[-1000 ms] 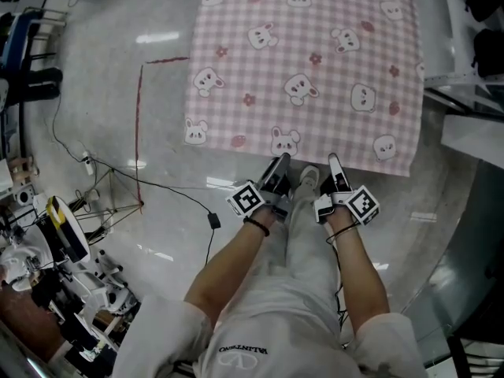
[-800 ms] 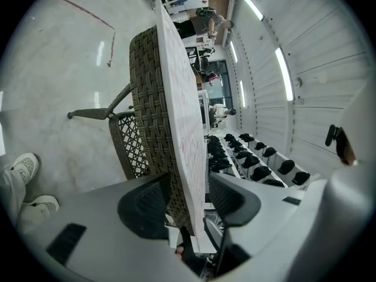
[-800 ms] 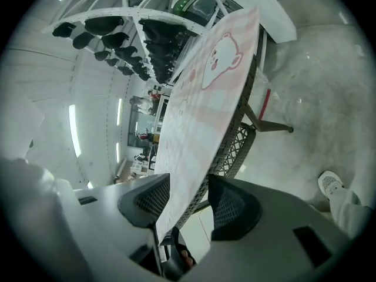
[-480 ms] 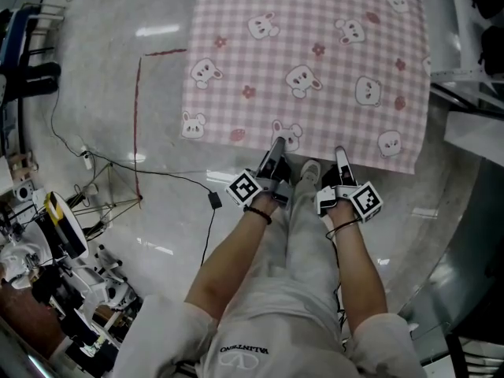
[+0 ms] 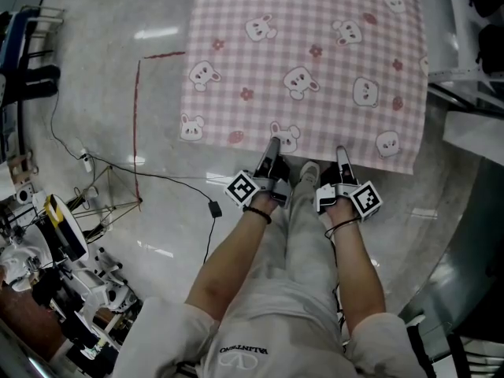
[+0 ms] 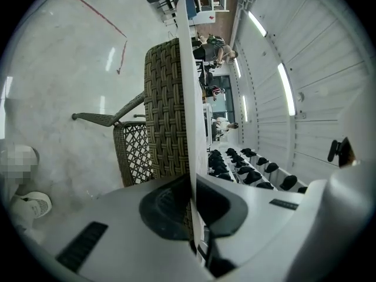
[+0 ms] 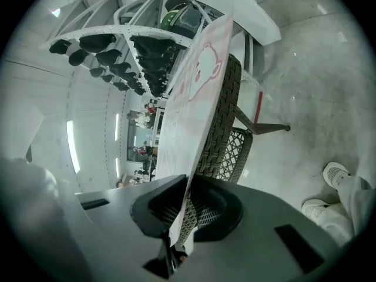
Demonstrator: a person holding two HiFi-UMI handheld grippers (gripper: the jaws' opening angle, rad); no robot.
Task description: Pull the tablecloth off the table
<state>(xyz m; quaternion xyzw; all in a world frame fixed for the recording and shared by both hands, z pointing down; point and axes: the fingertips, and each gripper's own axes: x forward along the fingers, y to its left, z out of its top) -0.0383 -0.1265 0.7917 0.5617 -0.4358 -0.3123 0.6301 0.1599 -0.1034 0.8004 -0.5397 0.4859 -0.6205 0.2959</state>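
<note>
Pinched on the near hem of the cloth [image 5: 307,61] with the left gripper [image 5: 272,144]: jaws just brought together, down to a hair's gap, with the fabric running edge-on between them as a thin pale sheet [image 6: 187,98] straight ahead of the left gripper [image 6: 192,198]. Likewise with the right gripper [image 5: 341,154]: jaws just closing, pressed onto the hem, with the printed sheet [image 7: 197,98] rising ahead of the right gripper [image 7: 182,210] and tilting off to one side. Ahead of both sets of jaws, then, the whole spread of cloth, draped flat over the table and reaching away from the body; across the jaws, the hem as its near edge, running side to side. Side by side at that hem, neither hand ahead of the other, the left near its middle, the right closer to the right corner. Judging by that, a straight draw back toward the body, both hands together, to keep the hem square. From the head view alone: the full pink check and each grip's place along the hem. From the gripper views alone: the pinch itself, and the wicker base [image 6: 164,110] under the cloth, just beyond the jaws, seen again [image 7: 220,122] from the right.
</note>
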